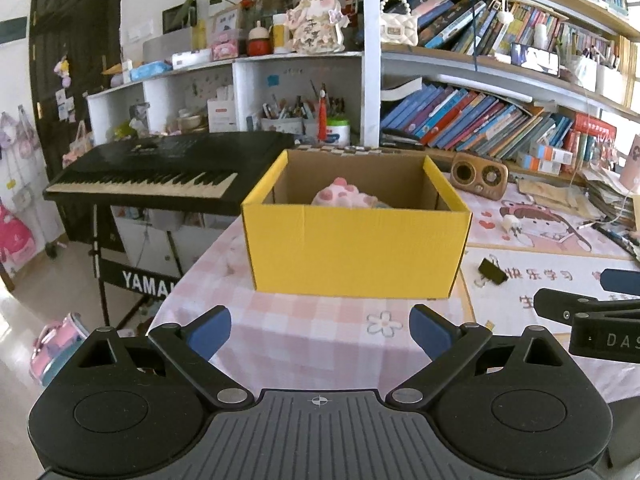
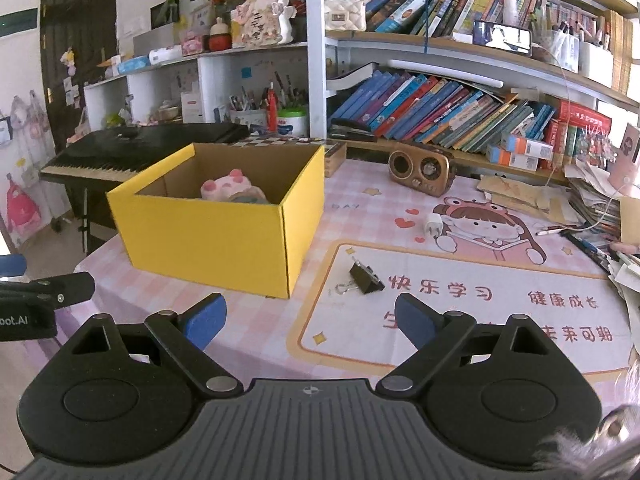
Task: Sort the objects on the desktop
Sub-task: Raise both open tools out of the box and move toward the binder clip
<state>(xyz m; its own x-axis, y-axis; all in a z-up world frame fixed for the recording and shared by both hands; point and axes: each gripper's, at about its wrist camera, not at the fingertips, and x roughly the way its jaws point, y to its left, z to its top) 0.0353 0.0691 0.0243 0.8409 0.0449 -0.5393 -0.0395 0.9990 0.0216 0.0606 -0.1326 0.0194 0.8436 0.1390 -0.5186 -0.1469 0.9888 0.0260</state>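
A yellow cardboard box stands open on the pink desk mat, with a pink plush toy inside. A black binder clip lies on the mat right of the box. A white charger plug lies farther back. My left gripper is open and empty, just in front of the box. My right gripper is open and empty, near the clip and short of it.
A brown retro speaker stands at the back of the desk. Stacked papers and pens crowd the right edge. A black keyboard stands left of the desk. Bookshelves line the back.
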